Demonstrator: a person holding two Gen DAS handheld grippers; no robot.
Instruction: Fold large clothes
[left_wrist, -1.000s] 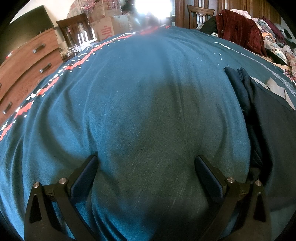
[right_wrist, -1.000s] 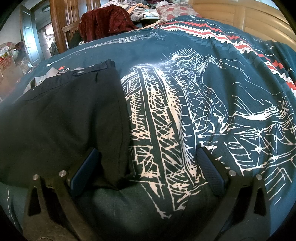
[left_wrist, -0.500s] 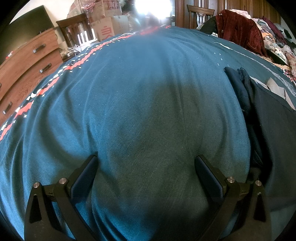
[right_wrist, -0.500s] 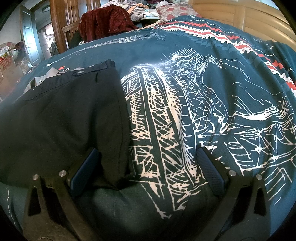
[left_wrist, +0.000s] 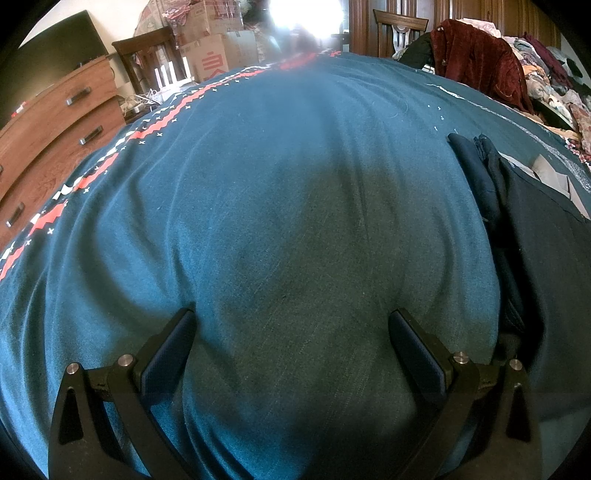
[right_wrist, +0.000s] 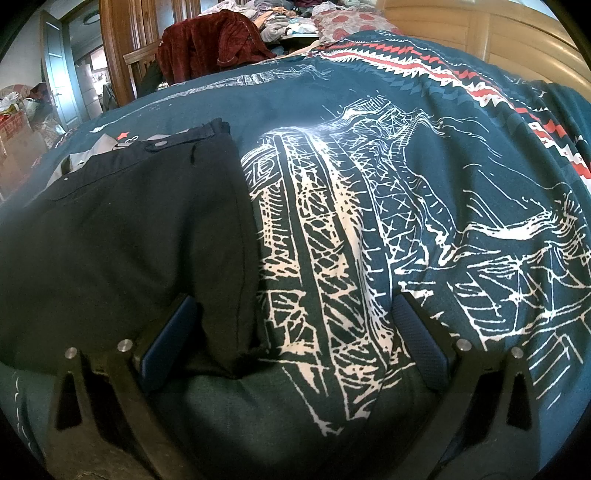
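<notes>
On a bed spread with a teal cover (left_wrist: 258, 206), a pair of dark trousers (right_wrist: 122, 236) lies flat, waistband and button at the far end, grey pocket lining showing beside it. Their cloth looks soft and limp, light enough to lift with one hold yet sure to sag and slide wherever it is unsupported; the doubled waistband and the long side seam appear the firmest places to pinch, with the near hem corner as the other likely hold. Just above that near corner hovers the right gripper (right_wrist: 291, 332), jaws spread wide and holding nothing, its left finger over the black fabric and its right over the white tower print (right_wrist: 317, 236). Away to the side, the left gripper (left_wrist: 291, 343) is likewise parted and empty, over bare cover with the trousers' folded edge at the right of its view. Underneath, the bedding is padded and wrinkled, so it may bunch if pinched with the garment. Around the bed stand a wooden dresser (left_wrist: 55, 129), chairs, cardboard boxes (left_wrist: 214, 55), a maroon robe (right_wrist: 214, 44) over a chair and heaps of other clothing.
</notes>
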